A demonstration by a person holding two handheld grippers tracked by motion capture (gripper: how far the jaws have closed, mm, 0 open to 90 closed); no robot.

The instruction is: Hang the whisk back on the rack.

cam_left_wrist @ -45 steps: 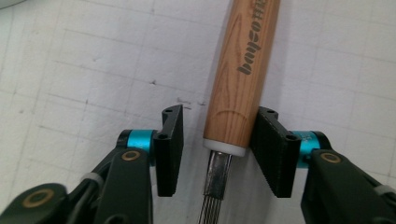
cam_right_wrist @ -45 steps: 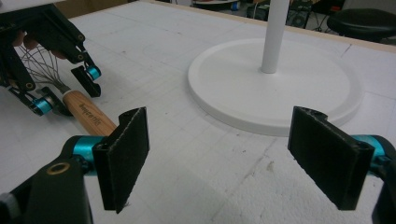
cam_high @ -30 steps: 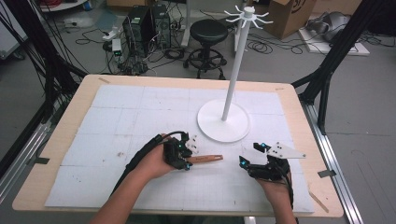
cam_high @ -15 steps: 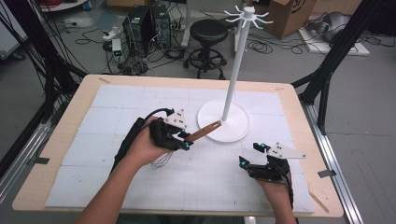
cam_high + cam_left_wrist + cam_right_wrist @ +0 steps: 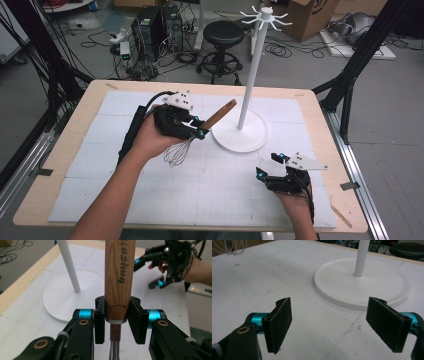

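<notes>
My left gripper point(image 5: 199, 131) is shut on a whisk point(image 5: 218, 115) by its wooden handle, raised above the table left of the white stand point(image 5: 240, 132). The handle points up and right toward the stand's pole; the wire loops point(image 5: 177, 152) hang below the hand. In the left gripper view the handle point(image 5: 119, 277) rises between the two black pads point(image 5: 135, 318), which press on its lower end. My right gripper point(image 5: 260, 171) rests low near the table's front right, open, with nothing between its pads point(image 5: 279, 322).
The stand's round base point(image 5: 362, 282) lies just ahead of the right gripper, and its pole point(image 5: 252, 60) carries a ring of hooks point(image 5: 265, 15) at the top. White foam sheets point(image 5: 210, 195) cover the wooden table point(image 5: 60, 160).
The left hand has lifted the whisk off the table and carried it up and away, the handle now tilting toward the pole. The right hand has stayed put.
</notes>
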